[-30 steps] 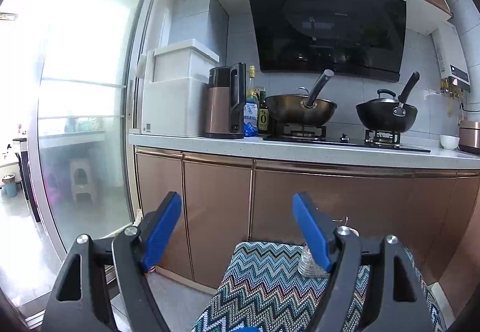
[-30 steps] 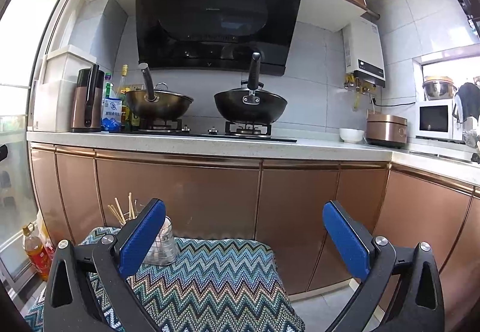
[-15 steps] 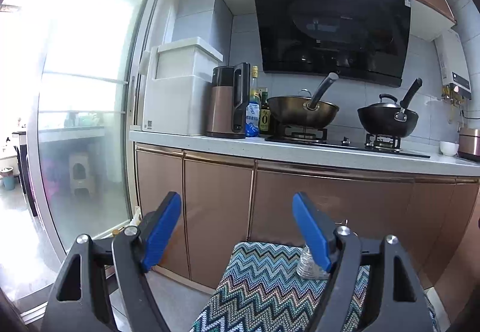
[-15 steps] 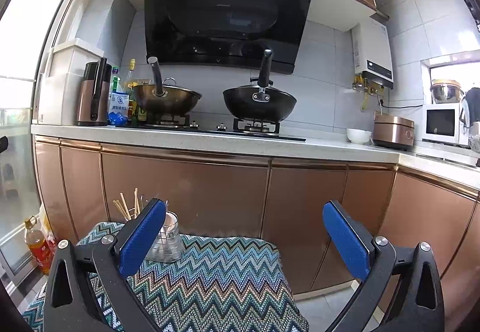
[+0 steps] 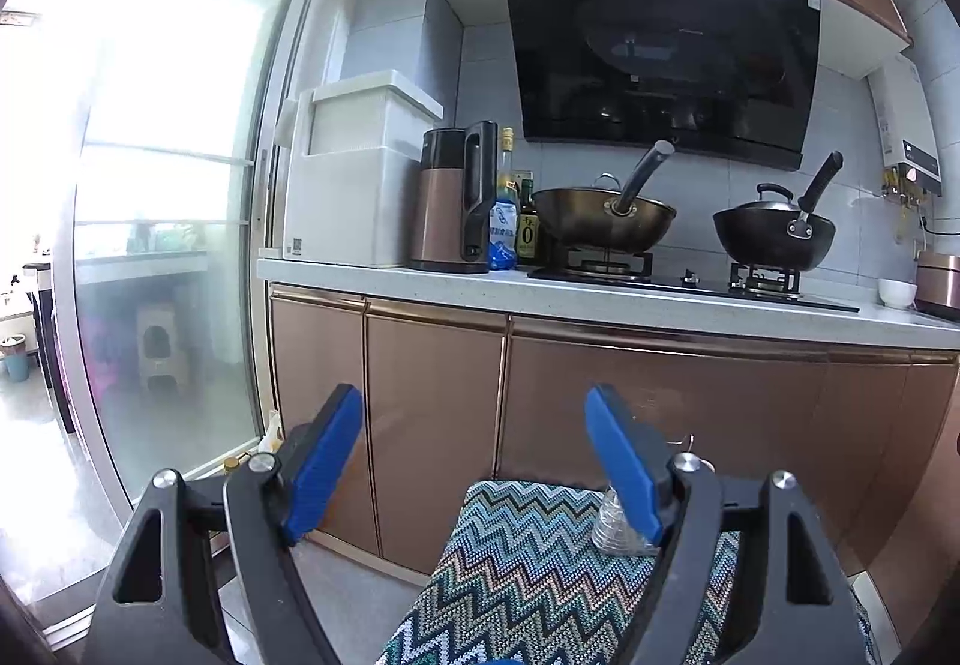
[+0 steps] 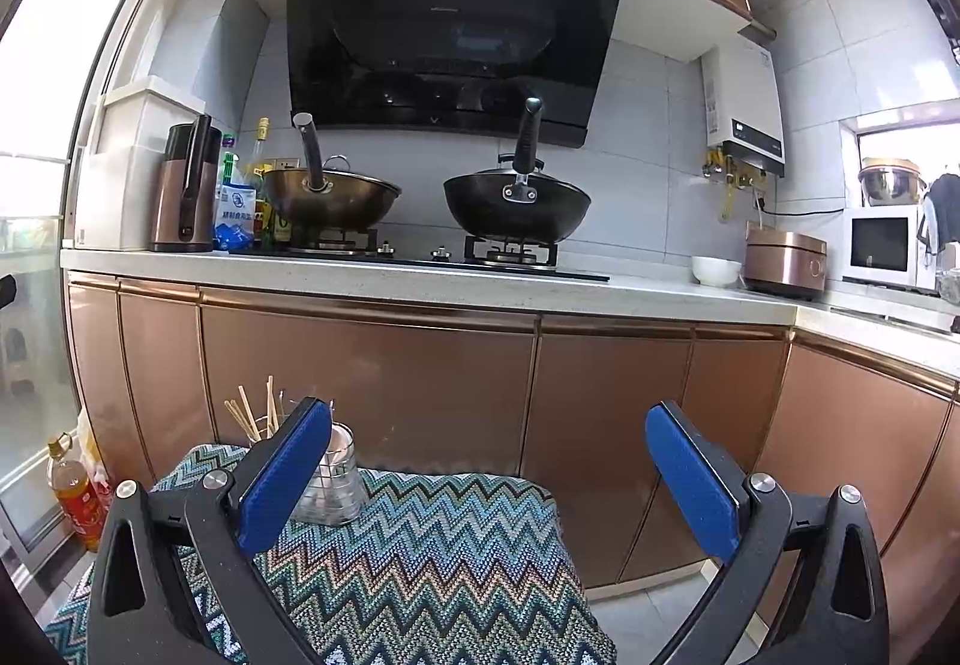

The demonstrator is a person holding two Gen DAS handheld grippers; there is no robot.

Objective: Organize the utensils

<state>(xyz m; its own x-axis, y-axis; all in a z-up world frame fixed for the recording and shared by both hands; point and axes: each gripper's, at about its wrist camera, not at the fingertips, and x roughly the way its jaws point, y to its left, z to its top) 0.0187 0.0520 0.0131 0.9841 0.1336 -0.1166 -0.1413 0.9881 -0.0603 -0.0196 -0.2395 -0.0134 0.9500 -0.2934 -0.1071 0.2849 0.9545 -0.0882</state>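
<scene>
Glass utensil holder [image 6: 327, 479] partly hidden behind the left jaw of the right gripper [image 6: 489, 476], wooden chopsticks [image 6: 249, 416] held upright inside it, set on zigzag cloth [image 6: 420, 539], both grippers spread wide and empty, left gripper [image 5: 474, 464], holder [image 5: 612, 524] screened by its right jaw.

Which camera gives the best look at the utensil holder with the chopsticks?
The right wrist view. There the utensil holder stands on the zigzag cloth with chopsticks rising above it, partly behind the right claw. The left wrist view shows only its base beside a blue finger.
</scene>
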